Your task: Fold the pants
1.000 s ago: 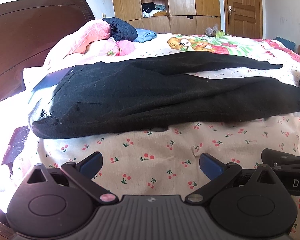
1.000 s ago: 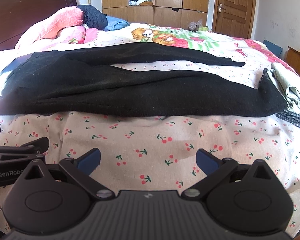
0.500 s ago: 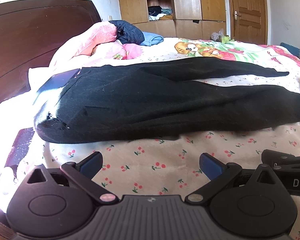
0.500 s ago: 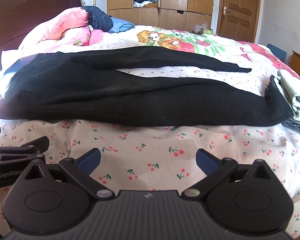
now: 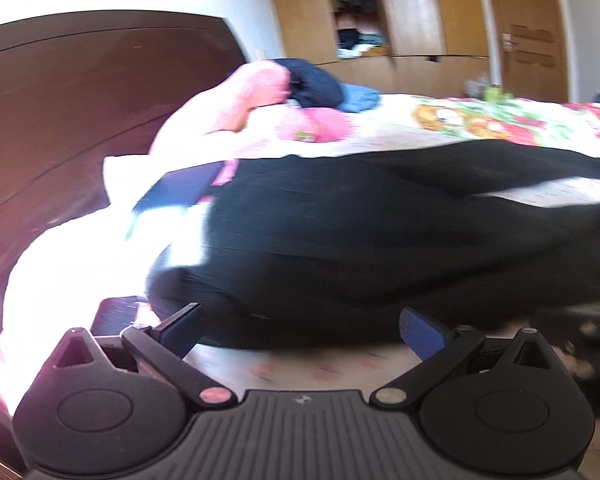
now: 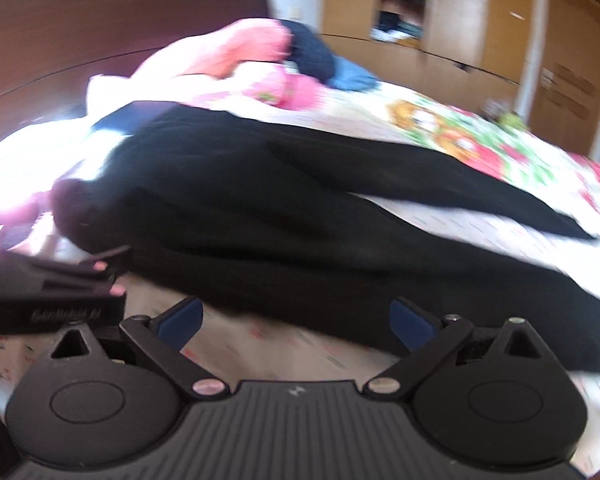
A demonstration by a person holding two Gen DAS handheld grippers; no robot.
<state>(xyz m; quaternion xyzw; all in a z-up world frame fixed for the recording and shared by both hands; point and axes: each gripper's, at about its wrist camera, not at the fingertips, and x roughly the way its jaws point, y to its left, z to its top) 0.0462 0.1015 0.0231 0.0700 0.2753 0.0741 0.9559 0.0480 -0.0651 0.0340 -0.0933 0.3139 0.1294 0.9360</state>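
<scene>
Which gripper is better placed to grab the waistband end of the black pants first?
Left. The left gripper, open, faces the waistband end of the black pants; the right gripper, also open, faces the near leg.

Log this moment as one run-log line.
left tool: open, empty | right tool: open, empty | pants: flat on bed, unfolded | both views blurred
</scene>
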